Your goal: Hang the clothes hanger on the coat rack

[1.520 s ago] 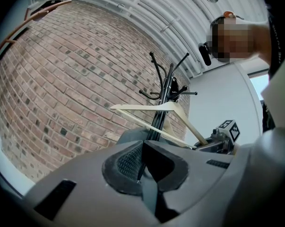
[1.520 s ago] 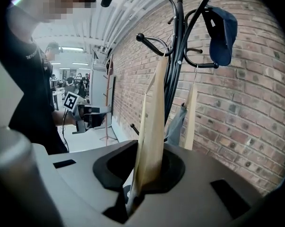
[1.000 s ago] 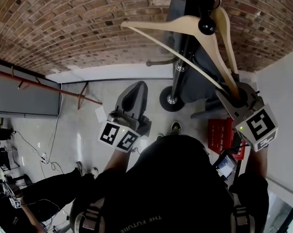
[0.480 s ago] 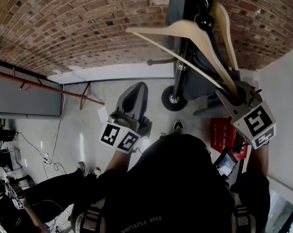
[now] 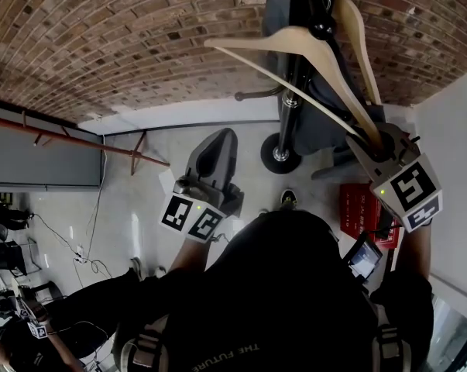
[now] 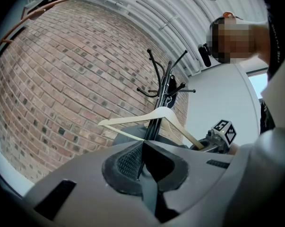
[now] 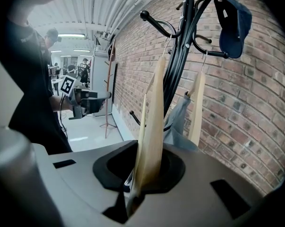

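A pale wooden hanger is clamped by one arm's end in my right gripper, which is shut on it. Its hook sits up against the top of the black coat rack; whether it rests on a peg I cannot tell. In the right gripper view the hanger rises edge-on from the right gripper beside the rack pole. My left gripper hangs lower left of the rack, shut and empty. The left gripper view shows the left gripper pointing at the hanger.
A second wooden hanger, a grey garment and a blue cap hang on the rack. The brick wall is right behind it. A red box lies on the floor right of the rack's base. A white wall closes the right side.
The hanger's top has shifted a little left and up, closer against the rack pole. The right gripper stays shut on it. The left gripper has barely moved.
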